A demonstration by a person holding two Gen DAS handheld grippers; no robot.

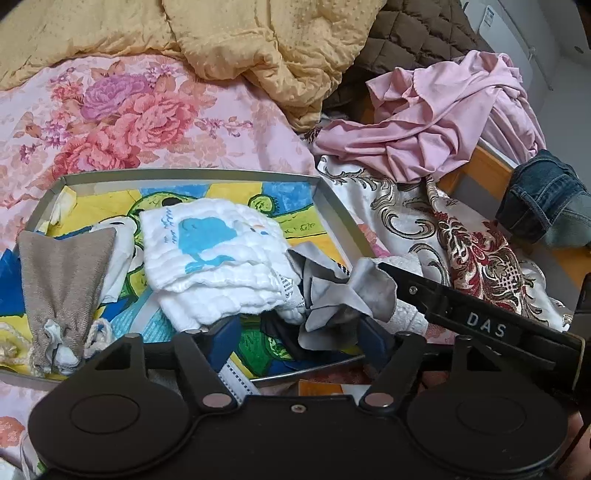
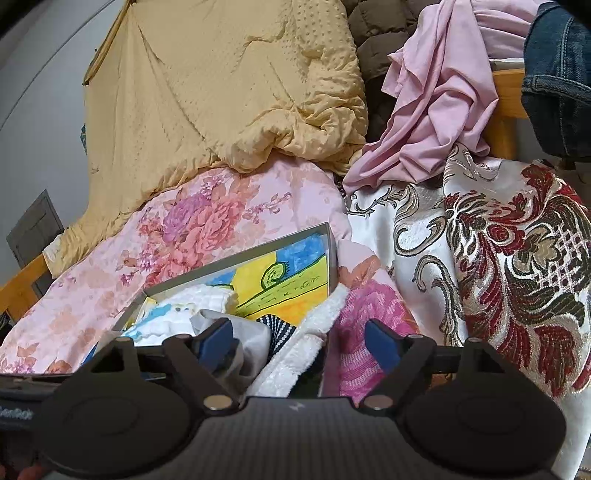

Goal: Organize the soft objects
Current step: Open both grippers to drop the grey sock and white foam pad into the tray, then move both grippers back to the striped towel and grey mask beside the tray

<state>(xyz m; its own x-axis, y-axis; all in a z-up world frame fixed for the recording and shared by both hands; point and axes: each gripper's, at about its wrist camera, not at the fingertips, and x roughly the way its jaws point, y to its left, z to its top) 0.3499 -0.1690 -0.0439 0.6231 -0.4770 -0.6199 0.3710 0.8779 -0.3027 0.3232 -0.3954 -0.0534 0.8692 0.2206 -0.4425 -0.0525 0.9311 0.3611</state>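
**Tongs spread over a tray of soft cloths**

Nearest the lens, left tongs [image 1: 301,332] spread wide, blue pads [image 1: 221,339] apart, grasping nothing. Crumpled grey cloth [image 1: 340,295] lying loose just ahead, between the pads and a little toward the right one; contact with that pad impossible to judge. Just ahead and slightly left, white muslin cloth [image 1: 218,254] with a blue whale print, folded, resting in the grey tray [image 1: 184,173]. Farther left in the same tray, taupe drawstring pouch [image 1: 61,288], gathered mouth turned toward the camera. Under all three, a bright yellow, blue and green cartoon print covering the tray floor. To the right, crossing over the tray's near right corner, the black arm of the right tongs [image 1: 384,269], tip just beside the grey cloth.

Right tongs [image 2: 299,339] likewise released, pads well apart. Between them a fluffy white cloth [image 2: 306,350] draped over the tray's [image 2: 236,258] right rim, not pinched. Striped dark fabric just left of it.

Beyond the tray, pink floral bedspread [image 1: 129,110]. Farther ahead, rumpled yellow blanket [image 1: 258,48], with a brown quilted piece [image 1: 417,33] behind it. Ahead and right, heaped pink garment [image 1: 443,118] above a white, gold and red brocade cloth [image 1: 461,240]. Far right, folded denim [image 1: 543,199] at the bed's wooden edge.
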